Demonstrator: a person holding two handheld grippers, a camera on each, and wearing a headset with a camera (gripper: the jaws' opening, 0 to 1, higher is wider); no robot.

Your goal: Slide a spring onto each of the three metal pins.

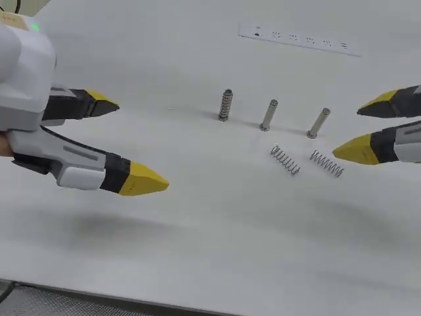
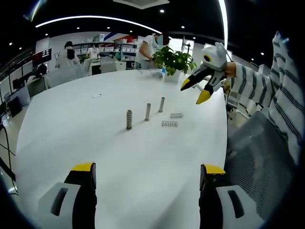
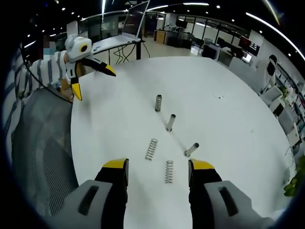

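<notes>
Three metal pins stand in a row on the white table. The left pin (image 1: 225,105) carries a spring around it. The middle pin (image 1: 269,114) and the right pin (image 1: 319,122) are bare. Two loose springs lie in front of them: one (image 1: 285,160) below the middle pin, the other (image 1: 327,163) below the right pin. My left gripper (image 1: 128,141) hangs open at the left, well away from the pins. At the right edge my right gripper (image 1: 358,130) is open, its lower fingertip close beside the right-hand spring (image 3: 168,171).
A white power strip (image 1: 299,39) lies at the back of the table (image 1: 197,230). A potted plant (image 2: 172,59) stands at the table's far end in the left gripper view. A grey mesh chair (image 3: 43,143) sits beside the table. People work at distant desks.
</notes>
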